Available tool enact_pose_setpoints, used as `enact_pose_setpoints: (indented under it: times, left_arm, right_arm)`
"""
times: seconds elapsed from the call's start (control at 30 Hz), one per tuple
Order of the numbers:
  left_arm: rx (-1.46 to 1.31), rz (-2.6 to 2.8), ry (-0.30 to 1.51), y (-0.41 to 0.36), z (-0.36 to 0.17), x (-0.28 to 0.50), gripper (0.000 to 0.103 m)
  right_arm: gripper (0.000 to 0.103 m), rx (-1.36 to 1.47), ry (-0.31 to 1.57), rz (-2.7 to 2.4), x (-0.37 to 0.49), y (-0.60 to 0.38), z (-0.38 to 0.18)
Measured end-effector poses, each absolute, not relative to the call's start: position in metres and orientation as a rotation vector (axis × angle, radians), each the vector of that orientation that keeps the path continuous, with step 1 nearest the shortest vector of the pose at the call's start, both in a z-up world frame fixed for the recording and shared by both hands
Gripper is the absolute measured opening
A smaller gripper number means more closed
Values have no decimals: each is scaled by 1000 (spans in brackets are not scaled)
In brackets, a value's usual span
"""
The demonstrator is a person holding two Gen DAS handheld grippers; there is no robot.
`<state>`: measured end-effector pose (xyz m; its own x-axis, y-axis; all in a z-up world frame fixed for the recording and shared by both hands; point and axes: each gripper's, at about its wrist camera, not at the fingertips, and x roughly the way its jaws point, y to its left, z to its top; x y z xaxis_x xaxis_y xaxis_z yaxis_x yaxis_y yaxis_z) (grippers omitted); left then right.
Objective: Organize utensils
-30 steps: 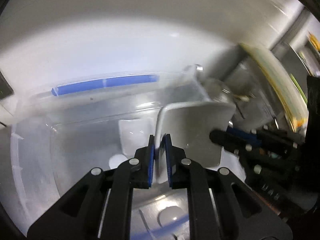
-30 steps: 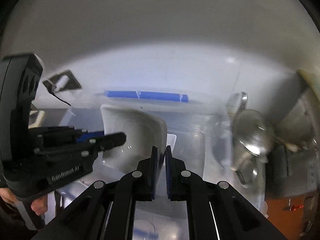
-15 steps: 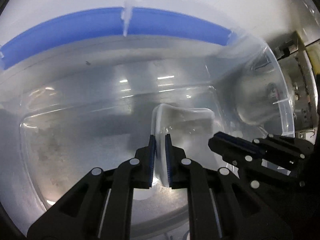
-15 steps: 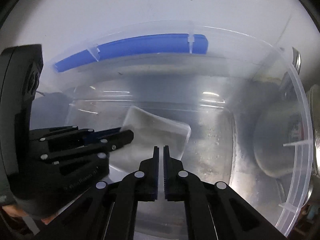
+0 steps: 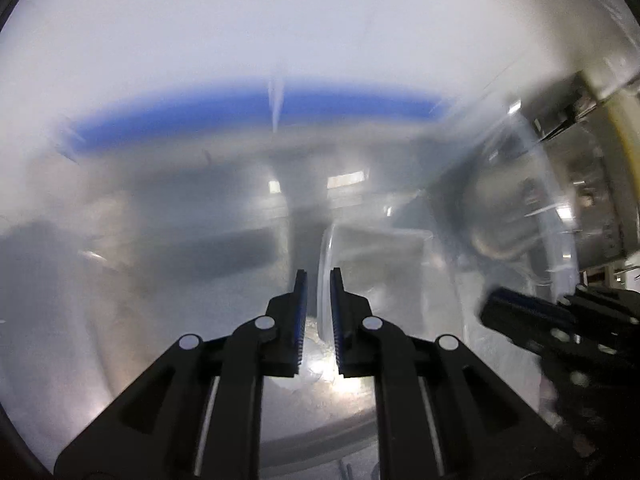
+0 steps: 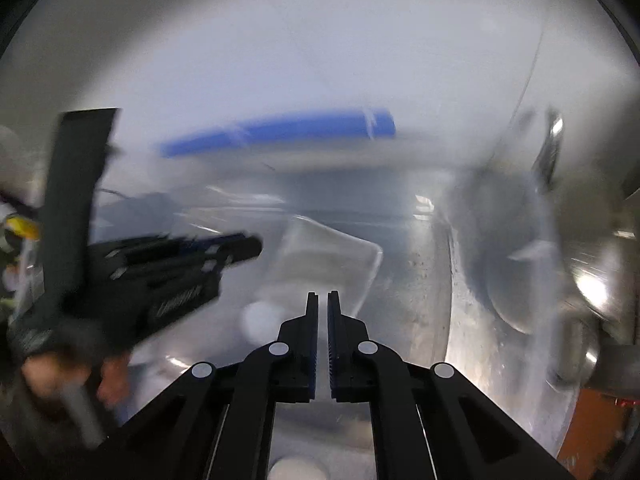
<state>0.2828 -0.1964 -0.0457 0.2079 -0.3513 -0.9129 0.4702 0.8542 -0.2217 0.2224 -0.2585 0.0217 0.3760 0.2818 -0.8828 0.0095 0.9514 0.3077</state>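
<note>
Both views are blurred, so fine detail is soft. The left tool hangs over the big clear plastic tub with the blue strip on its far rim, and its two blue-padded fingers stand a little apart, straddling the near edge of the square white shallow dish. A sliver of gap shows on either side of that edge, so this is no firm pinch; whether a pad touches the dish I cannot tell. The dish sits low inside the tub, towards its right-hand half, and looks to rest on the tub floor.

From the right wrist camera, the right tool has its fingers drawn almost together with only a thin slit between them and nothing in it. It points into the same tub, just in front of the dish. The left tool reaches in from the left side, tips at the dish's left edge, with the person's hand gripping its handle below.

Beyond the tub's right wall stands a shiny metal vessel, seen through the plastic.
</note>
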Motion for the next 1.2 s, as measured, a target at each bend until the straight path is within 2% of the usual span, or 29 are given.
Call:
enact_pose_setpoints:
  times: [0.13, 0.2, 0.27, 0.3, 0.33, 0.43, 0.5, 0.6, 0.67, 0.7, 0.73, 0.8, 1.2]
  left_arm:
    - [134, -594, 980, -169, 35, 221, 9]
    - [94, -631, 902, -148, 66, 179, 10]
    - [51, -668, 867, -127, 79, 135, 24]
    - [44, -676, 864, -120, 79, 118, 46]
    - [44, -674, 859, -113, 78, 101, 64]
    - [70, -648, 869, -94, 55, 51, 65]
    - [54, -630, 951, -88, 29, 34, 65]
    - [38, -603, 1086, -86, -13, 22, 65]
    - [18, -583, 1150, -85, -34, 18, 65]
    - [11, -571, 1169, -87, -42, 18, 65]
    - [-1, -553, 1191, -87, -49, 19, 65]
    - [-33, -524, 1224, -81, -60, 21, 65]
    - [-75, -507, 1297, -77, -77, 22, 65]
  right_arm:
    - [9, 236, 1029, 293, 132, -251, 82]
    - [12, 209, 1017, 325, 89, -244, 87]
    - [17, 200, 1051, 346, 51, -235, 75]
    - [22, 205, 1091, 357, 32, -229, 60]
    - [23, 214, 1141, 355, 16, -223, 41]
    - [23, 257, 1285, 338, -11, -211, -12]
    - [23, 304, 1391, 308, -27, -203, -55]
    - [23, 314, 1442, 270, -38, -189, -78]
    - [23, 311, 1481, 257, -41, -175, -88]
    - [28, 299, 1495, 251, -43, -167, -91]
    - [36, 287, 1502, 247, -42, -163, -91]
    - [40, 261, 1495, 254, -43, -152, -91]
    - [41, 240, 1527, 272, -48, -131, -105]
